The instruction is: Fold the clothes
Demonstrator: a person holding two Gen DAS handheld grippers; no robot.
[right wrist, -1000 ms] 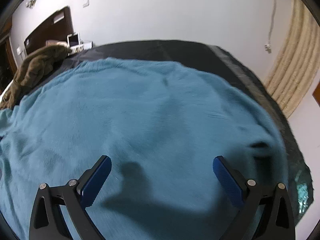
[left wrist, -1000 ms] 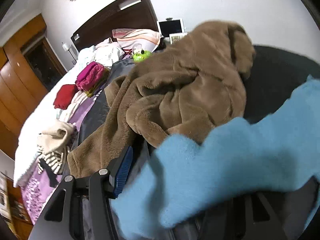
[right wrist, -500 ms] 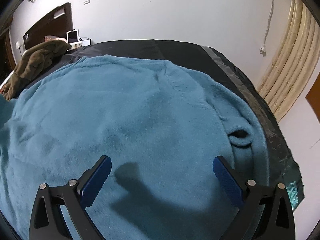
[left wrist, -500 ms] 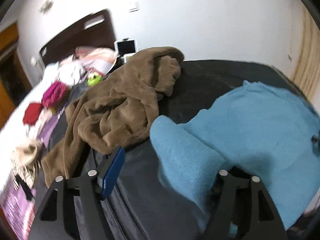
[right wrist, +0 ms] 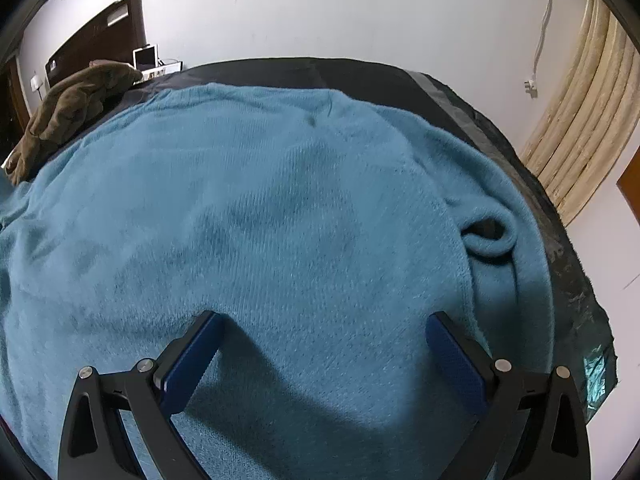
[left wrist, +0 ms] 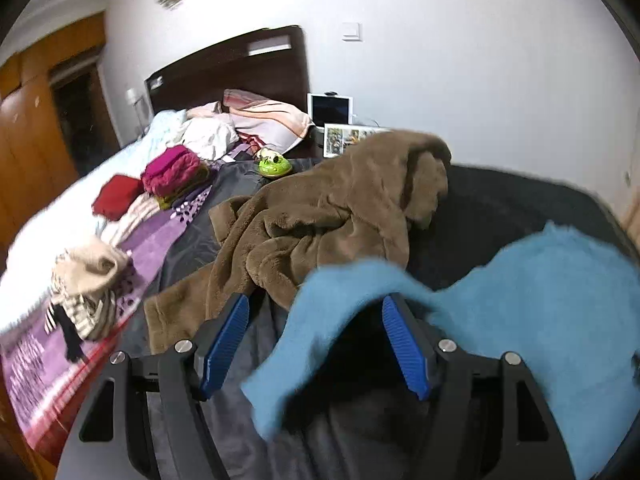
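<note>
- Your work surface is a dark grey cover [right wrist: 400, 80] spread flat; in the right wrist view its far edge runs along a plain white wall [right wrist: 360, 8], and its right edge has a paler grey band.
- The blue sweater [right wrist: 280, 208] lies spread over most of that cover, reaching nearly to the right edge, where one cuff [right wrist: 490, 236] sits curled open.
- Your right gripper [right wrist: 322, 354] hovers above the near part of the sweater with its jaws spread wide and nothing between the pads, casting a shadow on the knit.
- Your left gripper [left wrist: 316, 344] has its jaws apart. Its opening widened during the last second, though not in the last half. A fold of the sweater's sleeve [left wrist: 320, 320] drapes between them and over the right finger, blurred; you cannot tell whether it touches a pad, but it isn't pinched.
- A crumpled brown fleece garment [left wrist: 332, 220] is heaped at the left end of the cover, just beside the sleeve.
- Beyond it, the bed [left wrist: 60, 208] carries a purple patterned sheet, folded red [left wrist: 116, 200] and magenta [left wrist: 172, 168] clothes, a beige and striped bundle [left wrist: 86, 280], pillows [left wrist: 268, 120] and a small green toy [left wrist: 274, 164].
- A dark wooden headboard [left wrist: 240, 68] stands against the wall, with a tablet [left wrist: 330, 109] beside it and a light switch [left wrist: 352, 32] above.
- Orange-brown wardrobe doors [left wrist: 28, 128] fill the left side; cream curtains [right wrist: 580, 112] hang at the right.
</note>
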